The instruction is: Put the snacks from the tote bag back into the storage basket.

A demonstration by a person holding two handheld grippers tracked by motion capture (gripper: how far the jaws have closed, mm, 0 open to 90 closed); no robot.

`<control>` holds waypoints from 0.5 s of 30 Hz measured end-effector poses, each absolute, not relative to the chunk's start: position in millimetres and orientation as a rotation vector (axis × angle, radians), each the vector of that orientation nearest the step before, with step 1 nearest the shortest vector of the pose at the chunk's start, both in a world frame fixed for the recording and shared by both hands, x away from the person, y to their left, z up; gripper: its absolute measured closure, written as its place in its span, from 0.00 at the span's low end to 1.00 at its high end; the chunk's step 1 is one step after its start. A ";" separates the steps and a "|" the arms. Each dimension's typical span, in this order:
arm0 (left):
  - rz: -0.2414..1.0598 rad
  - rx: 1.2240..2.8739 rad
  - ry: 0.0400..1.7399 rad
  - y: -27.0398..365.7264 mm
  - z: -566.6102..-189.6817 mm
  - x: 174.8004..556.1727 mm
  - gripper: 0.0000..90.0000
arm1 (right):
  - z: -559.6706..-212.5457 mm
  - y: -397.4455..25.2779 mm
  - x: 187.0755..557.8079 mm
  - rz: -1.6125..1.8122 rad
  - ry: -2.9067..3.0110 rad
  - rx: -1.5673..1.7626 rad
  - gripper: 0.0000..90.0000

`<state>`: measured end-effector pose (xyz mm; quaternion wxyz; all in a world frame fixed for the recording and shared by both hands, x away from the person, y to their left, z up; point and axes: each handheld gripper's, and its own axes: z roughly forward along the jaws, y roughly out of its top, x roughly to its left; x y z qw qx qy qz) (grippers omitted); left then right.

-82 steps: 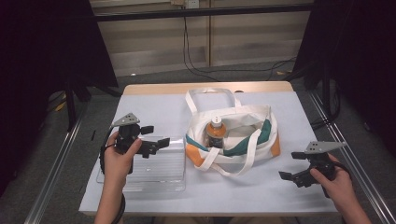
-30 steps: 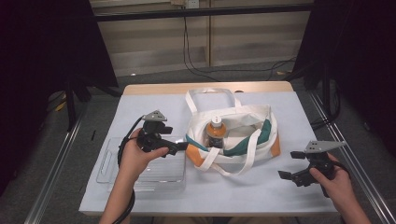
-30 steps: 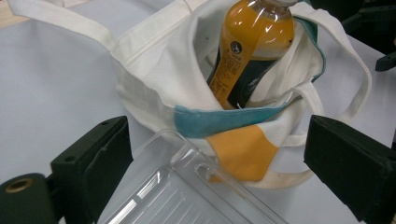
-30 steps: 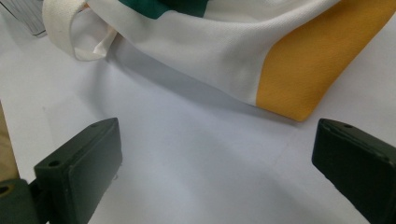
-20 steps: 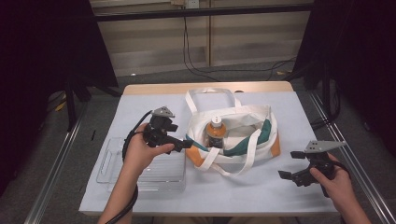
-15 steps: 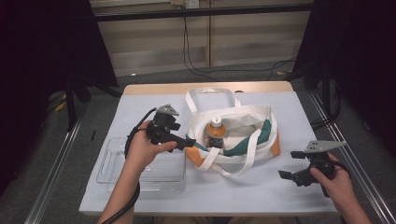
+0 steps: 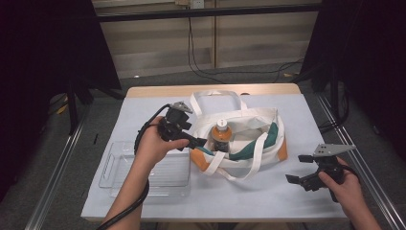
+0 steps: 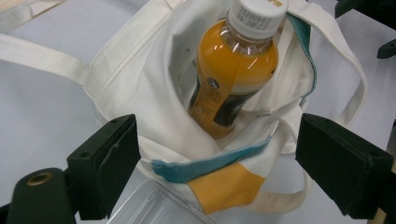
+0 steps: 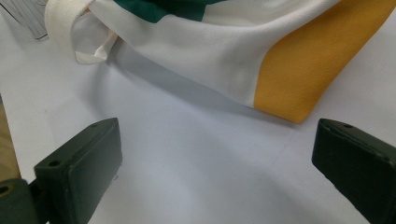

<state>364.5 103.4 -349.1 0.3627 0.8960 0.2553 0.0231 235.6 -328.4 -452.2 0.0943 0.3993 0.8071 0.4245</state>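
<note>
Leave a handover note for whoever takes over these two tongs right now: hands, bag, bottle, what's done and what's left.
Left tongs: open, at the left end of the tote bag, jaws either side of the bag's mouth, gripping nothing.
Right tongs: open, idle over the table right of the bag.
Orange drink bottle: inside the open bag, capped, cap end sticking up.
Clear tray: on the table left of the bag, nothing visible in it.
Done: nothing grasped yet.
Left, probably: close on the bottle, lift it out, likely into the tray.
</note>
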 end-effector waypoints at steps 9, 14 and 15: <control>0.059 2.349 0.627 94.2 -342.9 369.9 0.18 | -452.4 -327.8 236.0 1.260 2.396 1.179 0.02; 0.055 2.355 0.606 89.2 -339.9 372.5 0.21 | -452.2 -328.2 236.1 1.261 2.395 1.179 0.02; 0.053 2.356 0.604 88.4 -339.5 373.1 0.22 | -452.2 -328.2 236.1 1.261 2.396 1.178 0.02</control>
